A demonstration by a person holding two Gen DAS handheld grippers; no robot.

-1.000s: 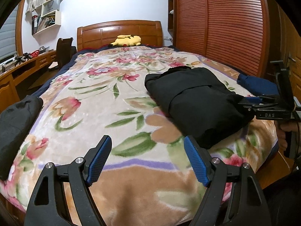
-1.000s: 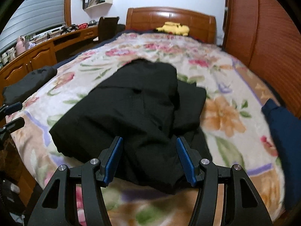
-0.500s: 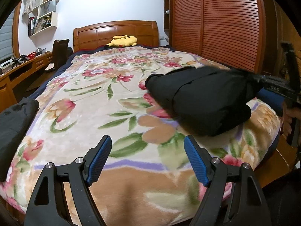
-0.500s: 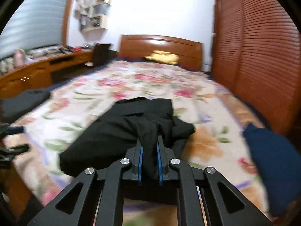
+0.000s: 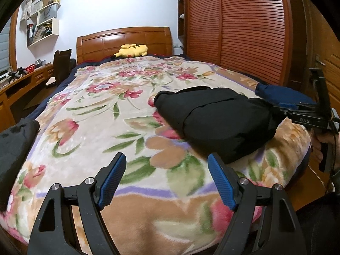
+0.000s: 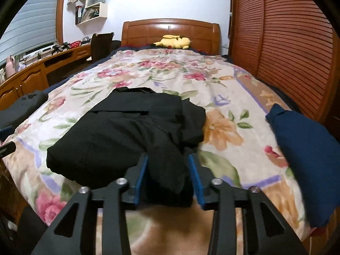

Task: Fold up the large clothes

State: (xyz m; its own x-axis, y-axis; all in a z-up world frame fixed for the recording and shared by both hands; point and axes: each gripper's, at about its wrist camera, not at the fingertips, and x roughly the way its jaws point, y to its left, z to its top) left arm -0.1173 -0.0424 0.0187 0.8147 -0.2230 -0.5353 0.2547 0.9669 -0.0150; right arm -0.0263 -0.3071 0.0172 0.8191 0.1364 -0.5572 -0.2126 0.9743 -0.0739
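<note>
A bed (image 5: 89, 114) under a floral blanket fills both views. The black garment (image 6: 127, 136) lies folded in a thick bundle near the foot edge, on the right half. A navy garment (image 6: 306, 148) lies just to its right and a dark grey one (image 5: 14, 144) at the left edge. The left tool (image 5: 165, 178) hovers wide with nothing between its pads. The right tool (image 6: 167, 178) is opening, with a fold of the black garment between its pads, seemingly no longer pinched.

Only readable text: "DAS" in pale letters on the black body of the right gripper (image 5: 276, 110), seen from the left wrist view. Books on the wall shelf (image 5: 42, 31) too small to read, nothing else legible
</note>
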